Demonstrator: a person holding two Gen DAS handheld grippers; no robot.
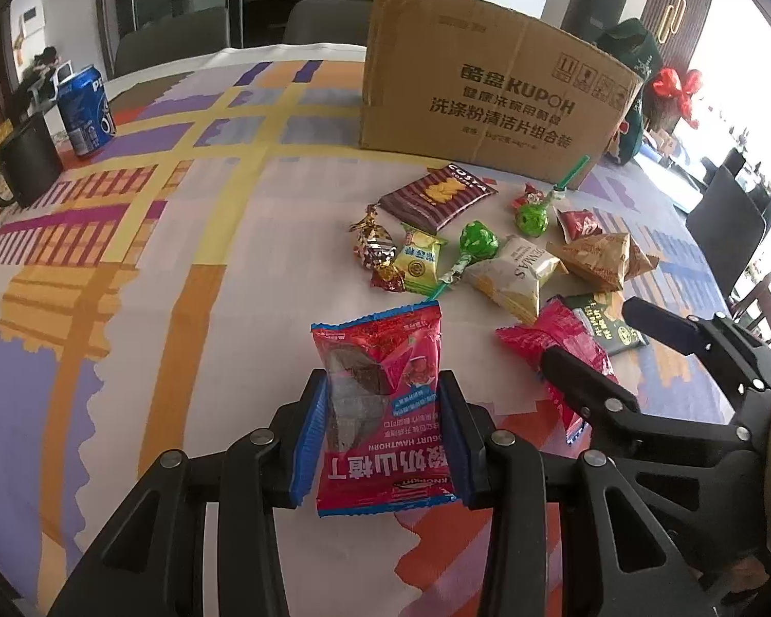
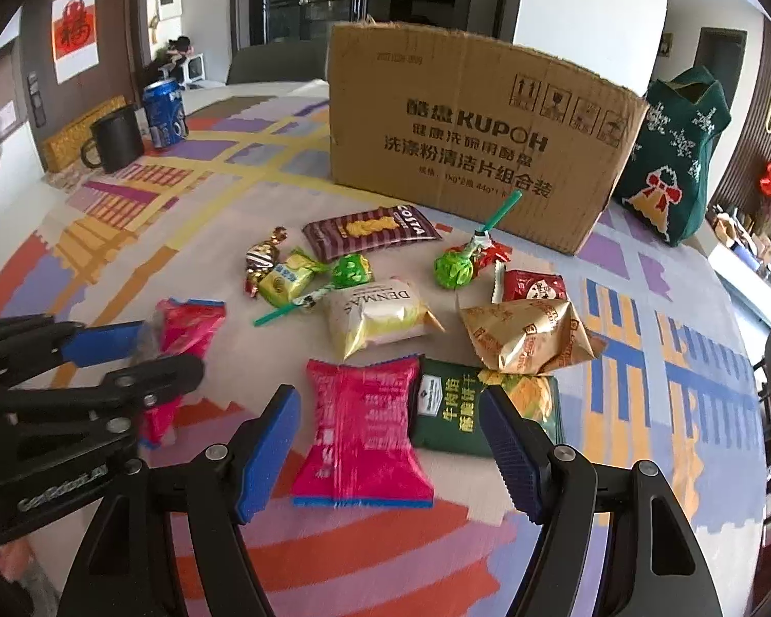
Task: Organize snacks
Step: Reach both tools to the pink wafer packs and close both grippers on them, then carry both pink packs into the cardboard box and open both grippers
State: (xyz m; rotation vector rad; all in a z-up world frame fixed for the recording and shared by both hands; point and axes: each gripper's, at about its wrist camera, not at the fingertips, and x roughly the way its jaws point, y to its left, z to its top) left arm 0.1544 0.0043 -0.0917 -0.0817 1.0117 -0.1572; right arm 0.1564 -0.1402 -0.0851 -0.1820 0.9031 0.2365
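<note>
Item: red packet (image 1: 380, 411), glossy foil with blue crimped ends, white print and a clear window showing dark pieces; we log it pinched upright between the blue pads of the left gripper (image 1: 380, 416), near the table (image 1: 180, 257) (whether it touches, we cannot tell). Item: pink packet (image 2: 360, 432), flat on the table between the spread jaws of the right gripper (image 2: 390, 447), untouched. Remaining snacks lie before the box (image 2: 462, 128).
</note>
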